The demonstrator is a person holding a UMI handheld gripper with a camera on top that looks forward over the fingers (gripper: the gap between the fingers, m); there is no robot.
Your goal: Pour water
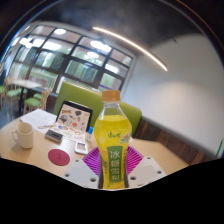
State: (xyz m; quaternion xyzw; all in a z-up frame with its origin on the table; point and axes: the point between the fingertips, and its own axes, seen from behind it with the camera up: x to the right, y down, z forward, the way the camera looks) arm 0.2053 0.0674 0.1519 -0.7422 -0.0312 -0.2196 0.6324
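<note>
Gripper view, single entry. Principal item: bottle point(113, 135), clear plastic with yellow-green drink, orange cap, green label with white characters; upright, standing between the gripper point(113, 172) fingers with its lower part against the pink pads point(93, 160). Fingers closed on the bottle from both sides, gripping it. Table point(170, 155), pale top, lies behind and below the bottle. Left of the bottle: white cup point(24, 134) on the table; small dark round object point(54, 159) nearer the bottle; printed sheets point(72, 122) just behind it. Behind the bottle: green chair back point(80, 98). Farther behind: large windows point(70, 60); ceiling light strip point(130, 47) above.
</note>
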